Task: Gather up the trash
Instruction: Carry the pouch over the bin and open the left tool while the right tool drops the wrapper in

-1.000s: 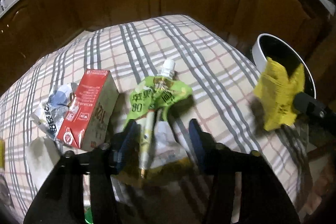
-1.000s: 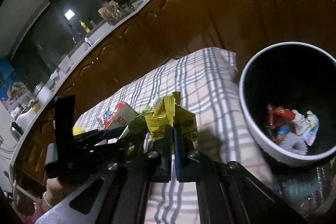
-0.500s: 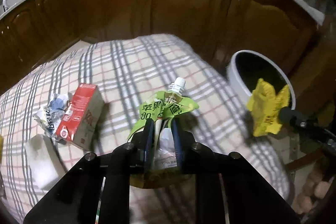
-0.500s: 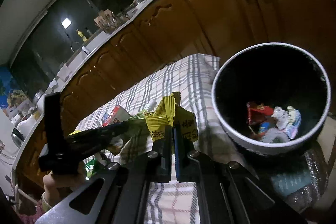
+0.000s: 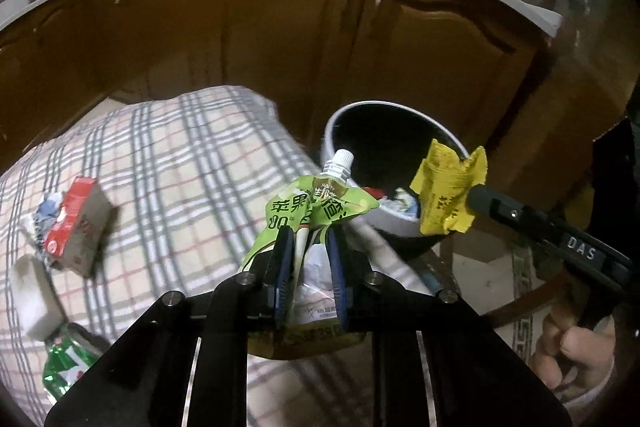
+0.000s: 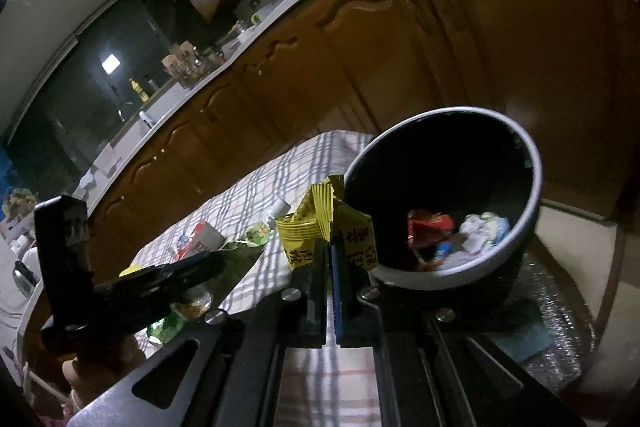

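My left gripper is shut on a green spouted drink pouch, lifted off the checked tablecloth, its white cap just short of the bin's near rim. My right gripper is shut on a crumpled yellow wrapper, which also shows in the left wrist view as the yellow wrapper hanging over the bin's right rim. The round white-rimmed bin holds several wrappers. On the cloth lie a red carton, a crumpled wrapper and a green can.
Brown wooden cabinet doors stand close behind the table and bin. A white block lies near the green can at the cloth's left edge. A person's hand grips the right tool at lower right.
The left gripper closed on the green pouch and lifted it off the cloth toward the bin. The right gripper carried the yellow wrapper nearer to the bin's rim.
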A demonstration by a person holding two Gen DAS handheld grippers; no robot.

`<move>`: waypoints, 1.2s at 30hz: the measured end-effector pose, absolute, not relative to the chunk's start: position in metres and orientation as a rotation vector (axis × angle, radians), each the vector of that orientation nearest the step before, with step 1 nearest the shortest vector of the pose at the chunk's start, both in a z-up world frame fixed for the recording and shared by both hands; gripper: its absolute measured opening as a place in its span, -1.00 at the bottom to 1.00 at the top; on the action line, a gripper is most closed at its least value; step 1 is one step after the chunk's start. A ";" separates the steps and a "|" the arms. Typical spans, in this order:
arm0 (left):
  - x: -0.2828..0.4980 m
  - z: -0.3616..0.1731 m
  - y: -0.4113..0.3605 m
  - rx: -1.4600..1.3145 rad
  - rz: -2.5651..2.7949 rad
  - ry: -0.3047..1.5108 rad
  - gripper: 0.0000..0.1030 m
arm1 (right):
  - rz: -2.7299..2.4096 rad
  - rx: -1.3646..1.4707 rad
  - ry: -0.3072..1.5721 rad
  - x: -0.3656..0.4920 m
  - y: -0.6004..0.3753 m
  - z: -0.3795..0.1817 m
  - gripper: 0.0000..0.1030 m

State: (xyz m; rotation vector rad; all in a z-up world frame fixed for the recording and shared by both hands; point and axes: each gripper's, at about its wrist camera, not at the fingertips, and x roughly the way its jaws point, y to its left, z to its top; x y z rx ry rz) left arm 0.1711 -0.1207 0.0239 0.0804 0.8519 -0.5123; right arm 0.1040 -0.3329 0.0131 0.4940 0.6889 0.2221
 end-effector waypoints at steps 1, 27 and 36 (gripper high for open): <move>0.170 0.024 -0.124 0.082 -0.517 0.850 -0.68 | 0.215 0.496 0.686 0.103 -0.337 0.014 -0.97; 0.188 0.030 -0.197 0.136 -0.556 0.850 -0.68 | 0.101 0.469 0.682 0.113 -0.386 0.011 -0.96; 0.201 0.027 -0.213 0.150 -0.556 0.860 -0.68 | 0.070 0.452 0.709 0.128 -0.394 0.003 -0.96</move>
